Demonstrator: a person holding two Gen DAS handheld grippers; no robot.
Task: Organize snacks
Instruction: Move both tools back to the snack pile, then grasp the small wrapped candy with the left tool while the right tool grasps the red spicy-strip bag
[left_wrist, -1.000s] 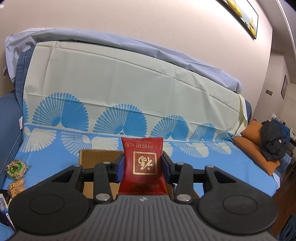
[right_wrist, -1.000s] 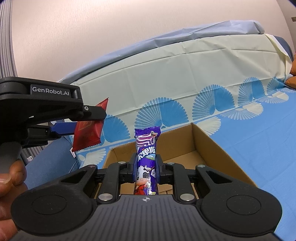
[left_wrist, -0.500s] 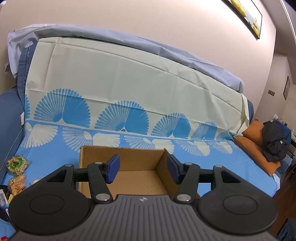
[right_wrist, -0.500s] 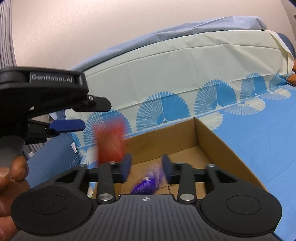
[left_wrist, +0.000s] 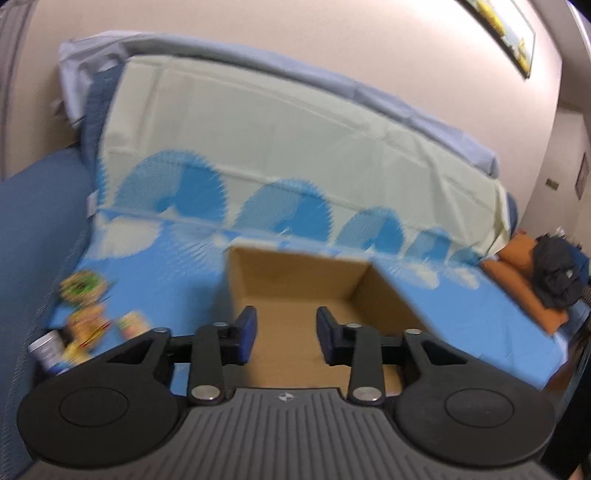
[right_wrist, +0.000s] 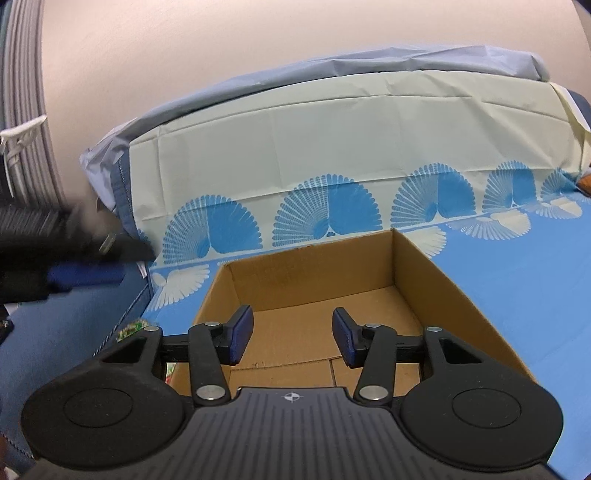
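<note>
— Where are the snacks? I only see the cardboard box (right_wrist: 424, 273) on the blue fan-print cover (right_wrist: 535, 295).

— Loose snack packets (left_wrist: 86, 314) lie in a heap on the cover, left of the box, beside the blue armrest. Blurred in the left wrist view; green and yellow wrappers, and a small pale can (left_wrist: 42, 349) at the near edge. Only bare floor shows in the part of the box I can see.

— Grippers?

— Left gripper (left_wrist: 284, 334): jaws part open and closing, nothing between them, box floor behind. Right gripper (right_wrist: 291, 338): jaws part open and opening, also empty, hanging over the box.

— How would those packets handle?

— My guess: light, soft, crinkly film, slippery and easily crushed. Best pinched across a flat sealed edge or the narrow middle, gently. The can looks stiff; take it across its sides.

— Which one first?

— Cannot tell; too blurred to separate them.
</note>
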